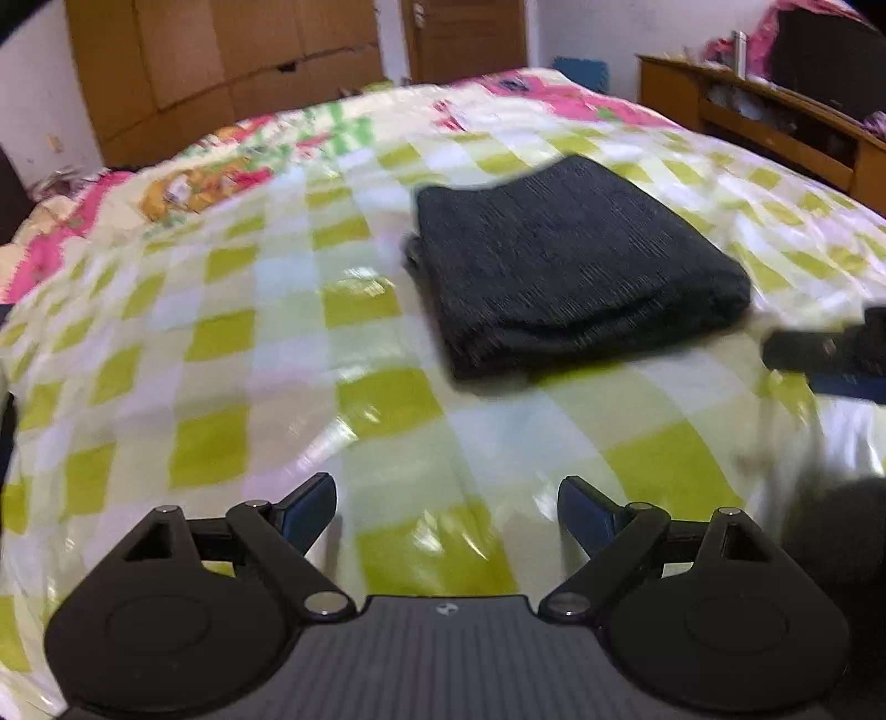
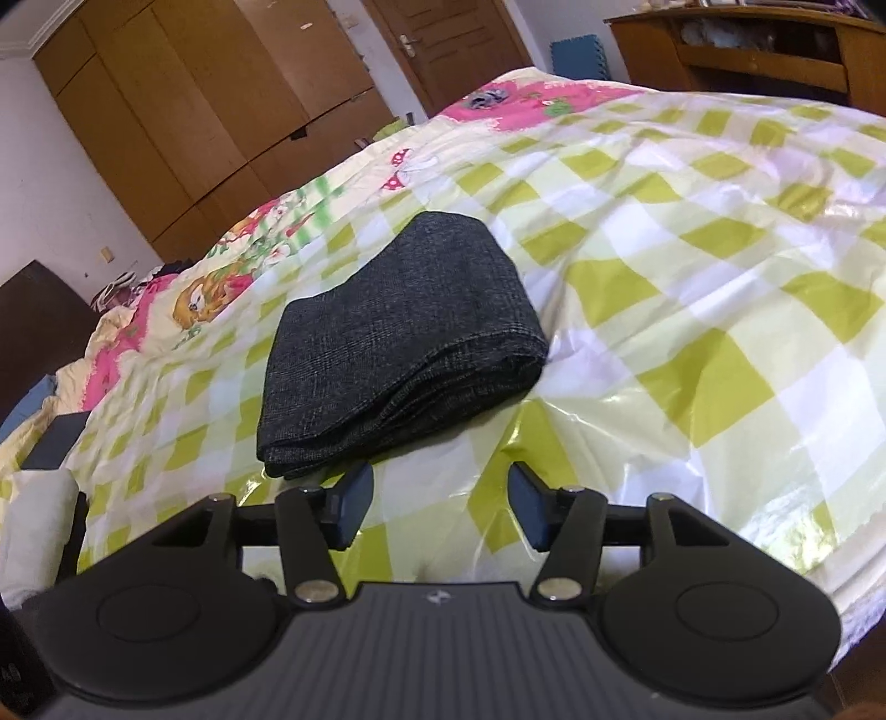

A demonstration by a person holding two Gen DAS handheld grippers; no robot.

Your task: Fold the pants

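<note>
We see the pants (image 1: 570, 266) lying on the bed, already folded into a thick dark grey bundle with several layers showing at its near edge. The bundle rests on a glossy cover (image 1: 221, 332) with a pattern of green and white squares, and this cover spreads over most of the bed. In the left wrist view the left gripper (image 1: 446, 512) is above the bare cover, well apart from the pants, which lie ahead of it and to the right; its jaws stand wide and nothing is between them. At the right edge of the same view we can see a dark blurred part of the right gripper (image 1: 819, 346), close beside the near right corner of the bundle; this picture is too blurred there to tell if it touches the cloth. In the right wrist view the right gripper (image 2: 440, 501) has its jaws parted to a middle width with only the cover between them, and it holds nothing. The pants (image 2: 398, 343) are just ahead of its left finger (image 2: 351, 507), and the near corner of the bundle comes very close to that fingertip. Behind the bed there is a brown wooden wardrobe (image 2: 183, 111), a wooden door (image 2: 454, 44) and, at the right side, a wooden shelf unit (image 1: 764, 116) with some things on it.
</note>
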